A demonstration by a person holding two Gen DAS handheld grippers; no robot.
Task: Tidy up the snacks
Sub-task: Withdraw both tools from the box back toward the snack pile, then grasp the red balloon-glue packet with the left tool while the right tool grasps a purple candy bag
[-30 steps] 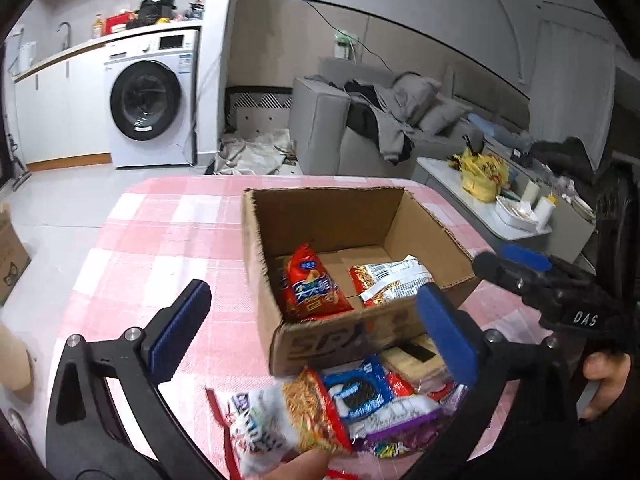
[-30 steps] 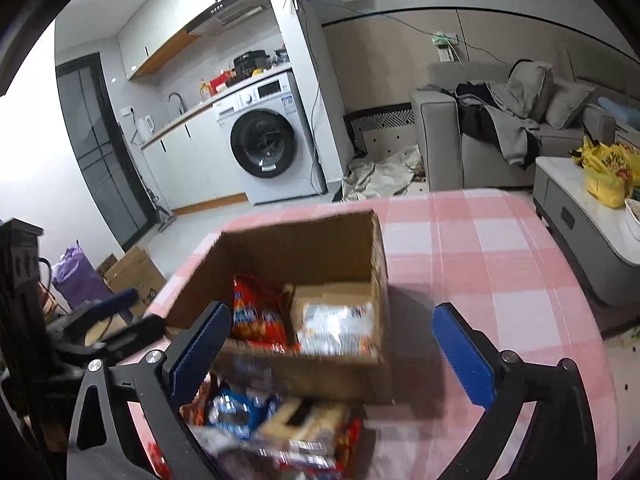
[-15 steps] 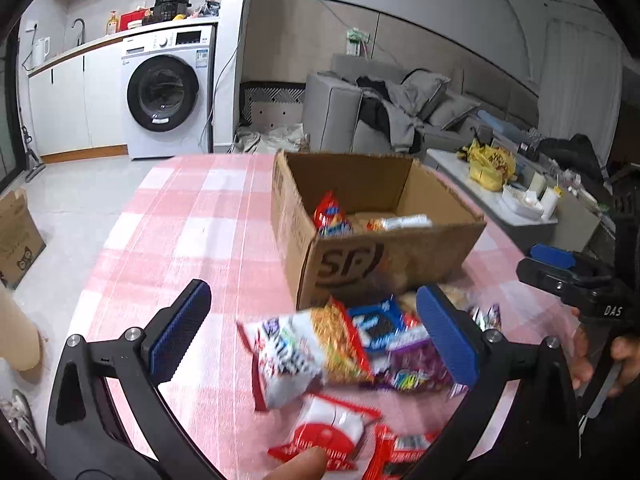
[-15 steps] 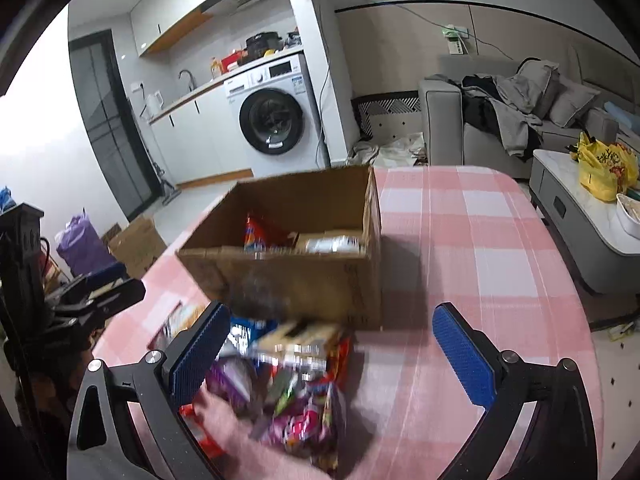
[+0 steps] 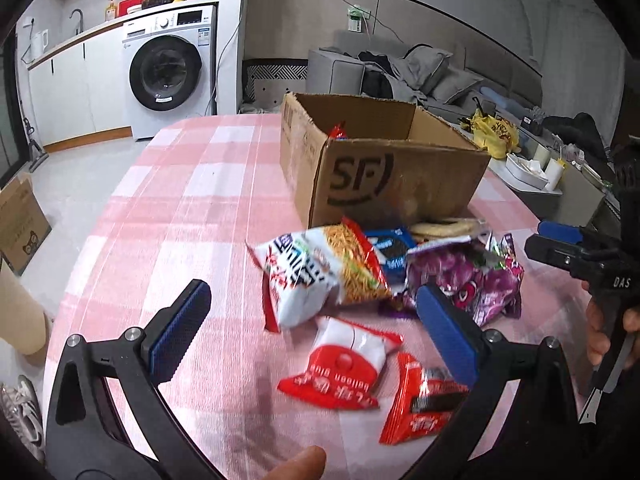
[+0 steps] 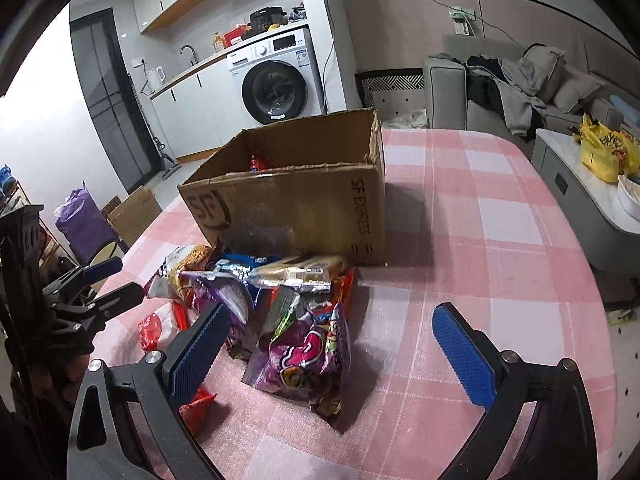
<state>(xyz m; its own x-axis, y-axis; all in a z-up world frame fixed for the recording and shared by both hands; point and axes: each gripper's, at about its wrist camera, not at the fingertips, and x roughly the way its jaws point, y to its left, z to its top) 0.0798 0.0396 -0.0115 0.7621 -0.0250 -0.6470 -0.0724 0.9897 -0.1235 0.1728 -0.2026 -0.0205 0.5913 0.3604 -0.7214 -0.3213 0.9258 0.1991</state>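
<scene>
A brown cardboard box (image 5: 380,176) (image 6: 296,208) stands on the pink checked table (image 5: 180,208), with a red packet tip showing inside. In front of it lies a pile of snack packets: a white noodle bag (image 5: 316,272), a blue cookie pack (image 5: 390,250), a purple bag (image 5: 472,276) (image 6: 308,360), a red-and-white packet (image 5: 344,364) and a red pack (image 5: 424,404). My left gripper (image 5: 314,332) hangs open above the near packets. My right gripper (image 6: 332,352) is open over the purple bag. Each gripper shows at the edge of the other's view.
A washing machine (image 5: 168,72) and white cabinets stand behind the table on the left. A grey sofa (image 5: 400,68) with clothes and a low white table holding a yellow bag (image 6: 604,152) are to the right. A cardboard box (image 5: 20,220) sits on the floor at left.
Both grippers have pulled back and lowered from over the box toward the near table edge, so the box interior is now mostly hidden and the snack pile lies between the fingers. Both stay open.
</scene>
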